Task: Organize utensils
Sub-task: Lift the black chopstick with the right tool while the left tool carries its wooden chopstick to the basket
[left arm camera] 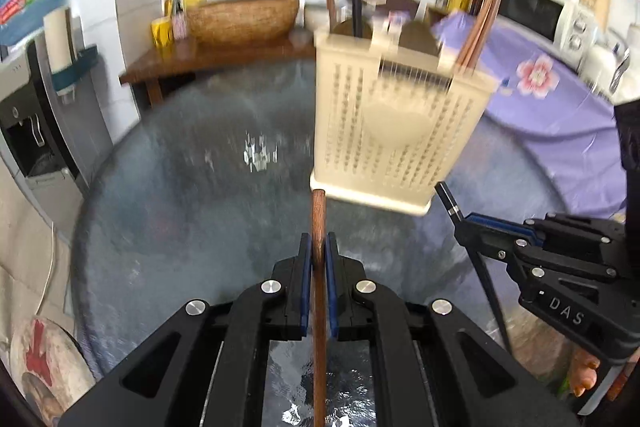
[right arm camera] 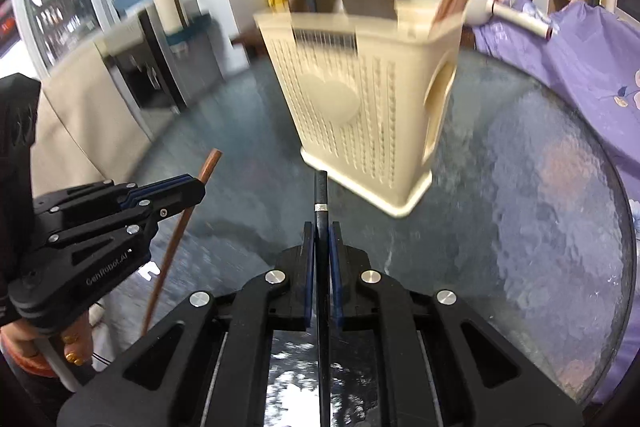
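A cream perforated utensil holder (left arm camera: 392,123) (right arm camera: 360,107) stands on the round glass table (left arm camera: 192,195) (right arm camera: 520,211); brown and dark chopsticks stick up from its compartments. My left gripper (left arm camera: 319,247) is shut on a brown wooden chopstick (left arm camera: 319,219), whose tip points at the holder's base. My right gripper (right arm camera: 322,239) is shut on a black chopstick (right arm camera: 321,191) with a silver band. The left wrist view catches the right gripper (left arm camera: 466,223) at the right edge; the right wrist view has the left gripper (right arm camera: 196,187) at the left with the brown chopstick (right arm camera: 176,247).
A purple flowered cloth (left arm camera: 552,83) (right arm camera: 580,59) covers furniture behind the table. A water dispenser (left arm camera: 36,131) stands at the left, a wooden bench with a woven basket (left arm camera: 244,19) at the back. The holder is blurred by motion.
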The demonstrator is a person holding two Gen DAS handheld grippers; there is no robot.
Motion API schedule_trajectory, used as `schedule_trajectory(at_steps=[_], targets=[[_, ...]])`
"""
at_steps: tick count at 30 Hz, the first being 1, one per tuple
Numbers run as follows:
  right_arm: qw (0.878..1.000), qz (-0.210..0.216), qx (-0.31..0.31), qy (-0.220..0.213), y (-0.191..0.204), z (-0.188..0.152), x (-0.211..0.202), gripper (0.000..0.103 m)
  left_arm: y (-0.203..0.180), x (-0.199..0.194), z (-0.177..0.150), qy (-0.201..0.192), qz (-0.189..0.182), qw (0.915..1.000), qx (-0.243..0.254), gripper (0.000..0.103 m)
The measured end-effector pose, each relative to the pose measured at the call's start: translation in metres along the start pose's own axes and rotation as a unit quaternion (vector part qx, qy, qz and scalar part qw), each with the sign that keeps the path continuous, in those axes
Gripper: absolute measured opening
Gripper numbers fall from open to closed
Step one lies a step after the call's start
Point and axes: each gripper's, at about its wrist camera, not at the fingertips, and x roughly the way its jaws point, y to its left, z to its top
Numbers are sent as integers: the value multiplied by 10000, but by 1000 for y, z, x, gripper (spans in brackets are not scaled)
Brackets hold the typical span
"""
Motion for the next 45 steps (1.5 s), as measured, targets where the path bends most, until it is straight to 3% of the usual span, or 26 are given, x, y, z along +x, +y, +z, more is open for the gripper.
schedule_trajectory(at_steps=[6,15,33,45], targets=[[9973,392,90,-611,-5,13,-46,8,-1,-48,18,-652,-160,9977,-42,7],[9916,573,-200,-1140,-1,8,-97,8,-8,-87,18,-1144,-453,9924,-4,7],[9871,693,-467,-1365,3,8,-128,8,-17,-122,23,-1555,-683,9854,153,7],[9874,728,-516,-1309,7,42,-135,8,-21,-125,63,-1587,-756,9842,208,7]])
